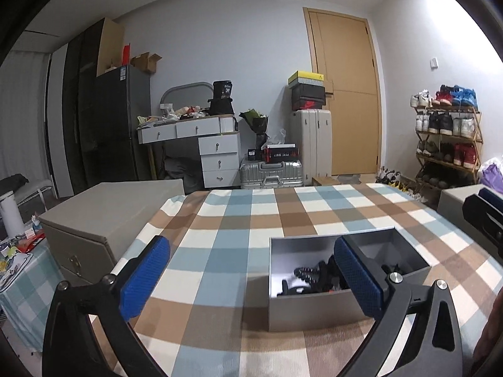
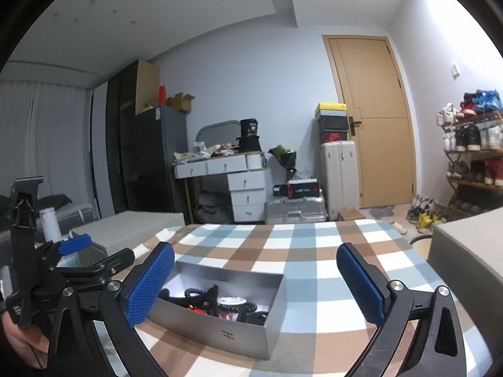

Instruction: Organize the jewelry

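An open grey box (image 1: 309, 311) sits on the checked tablecloth (image 1: 239, 220) and holds a tangle of black and red jewelry (image 1: 314, 278). My left gripper (image 1: 251, 279) is open and empty, held above the cloth with its right finger in front of the box. In the right wrist view the same box (image 2: 220, 330) with the jewelry (image 2: 217, 298) lies just ahead and left of centre. My right gripper (image 2: 254, 282) is open and empty above the box's right side. The left gripper (image 2: 63, 260) shows at the left edge of that view.
A closed beige case (image 1: 103, 220) stands off the table's left side, and another beige box (image 2: 465, 251) at the right. Behind are a white desk (image 1: 201, 144), suitcases (image 1: 270, 172), a wooden door and a shoe rack (image 1: 446, 144).
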